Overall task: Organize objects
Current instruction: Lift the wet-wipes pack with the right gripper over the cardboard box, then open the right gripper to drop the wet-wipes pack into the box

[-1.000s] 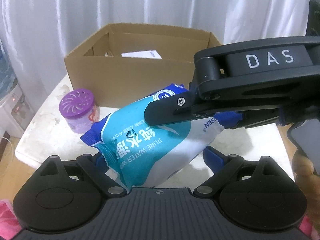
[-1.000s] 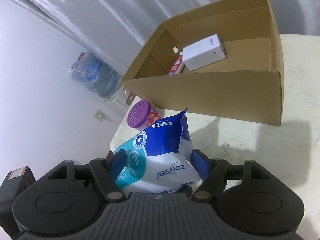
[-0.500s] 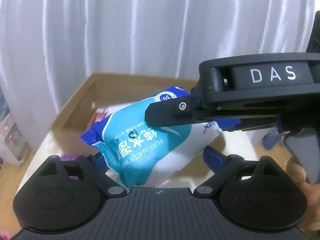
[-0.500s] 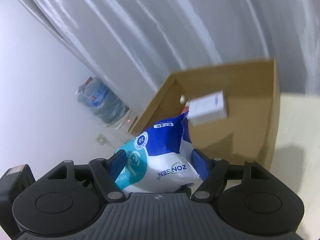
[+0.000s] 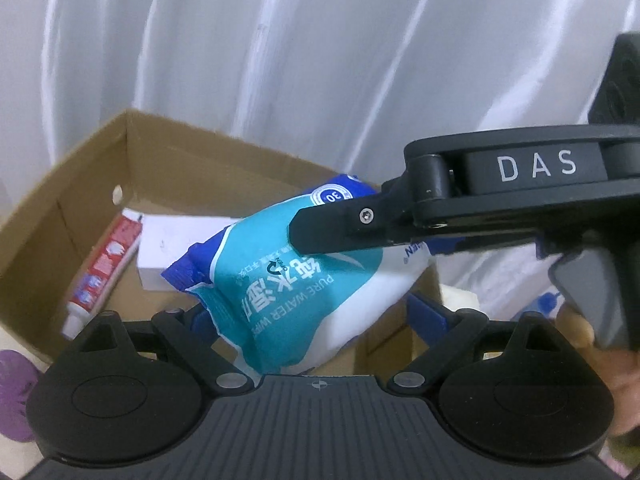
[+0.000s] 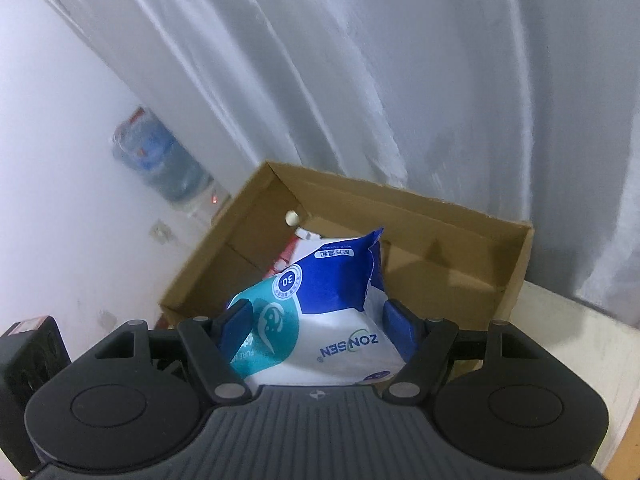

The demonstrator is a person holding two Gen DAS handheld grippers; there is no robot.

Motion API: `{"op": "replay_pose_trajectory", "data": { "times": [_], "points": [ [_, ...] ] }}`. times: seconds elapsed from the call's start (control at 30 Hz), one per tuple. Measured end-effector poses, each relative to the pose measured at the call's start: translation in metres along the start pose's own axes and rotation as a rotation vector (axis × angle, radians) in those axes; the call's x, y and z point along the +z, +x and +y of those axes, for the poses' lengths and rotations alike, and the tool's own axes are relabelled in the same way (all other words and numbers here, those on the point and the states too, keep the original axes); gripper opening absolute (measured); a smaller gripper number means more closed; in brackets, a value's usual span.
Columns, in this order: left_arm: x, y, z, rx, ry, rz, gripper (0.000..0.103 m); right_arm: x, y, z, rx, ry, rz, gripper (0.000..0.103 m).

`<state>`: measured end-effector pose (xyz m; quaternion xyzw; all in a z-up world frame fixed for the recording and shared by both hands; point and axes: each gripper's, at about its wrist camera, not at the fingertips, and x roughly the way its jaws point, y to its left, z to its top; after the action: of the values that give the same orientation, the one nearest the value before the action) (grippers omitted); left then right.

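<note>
Wet-wipe pack [image 6: 320,320] is clamped between the blue pads of the right gripper [image 6: 316,324] and is also gripped by the left gripper [image 5: 316,312], held above the open cardboard box [image 5: 80,208]. Inside the box, a toothpaste tube [image 5: 102,272] and a white carton [image 5: 176,252] are seen.

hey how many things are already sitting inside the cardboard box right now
2 visible. A red and white toothpaste tube leans along the left wall of the cardboard box; a white carton lies beside it. The held wet wipes pack hides part of the floor, so more may be there.
</note>
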<state>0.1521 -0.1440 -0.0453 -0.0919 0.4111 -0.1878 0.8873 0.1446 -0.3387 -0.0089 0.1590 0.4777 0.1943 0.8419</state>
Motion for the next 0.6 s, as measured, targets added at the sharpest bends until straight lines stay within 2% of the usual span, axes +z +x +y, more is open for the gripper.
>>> {"op": "replay_pose_trajectory", "data": {
  "times": [0.1, 0.2, 0.3, 0.37, 0.47, 0.6],
  "points": [
    [0.002, 0.014, 0.007, -0.008, -0.024, 0.022, 0.093, 0.012, 0.012, -0.006, 0.008, -0.035, 0.041, 0.075],
    [0.003, 0.024, 0.011, -0.025, -0.045, 0.04, 0.093, 0.021, 0.024, -0.007, -0.002, -0.122, 0.057, 0.075],
    [-0.001, 0.03, 0.006, -0.04, -0.025, 0.051, 0.092, 0.026, 0.035, -0.003, -0.082, -0.257, 0.072, 0.073],
    [-0.006, 0.027, -0.002, -0.052, 0.008, 0.051, 0.092, 0.026, 0.038, -0.003, -0.145, -0.299, 0.085, 0.073],
    [-0.013, 0.024, -0.008, -0.044, 0.05, 0.029, 0.092, 0.025, 0.033, -0.005, -0.195, -0.318, 0.072, 0.073],
    [-0.014, 0.015, -0.005, -0.064, 0.044, 0.018, 0.092, 0.024, 0.02, -0.002, -0.189, -0.28, 0.028, 0.073]
  ]
}}
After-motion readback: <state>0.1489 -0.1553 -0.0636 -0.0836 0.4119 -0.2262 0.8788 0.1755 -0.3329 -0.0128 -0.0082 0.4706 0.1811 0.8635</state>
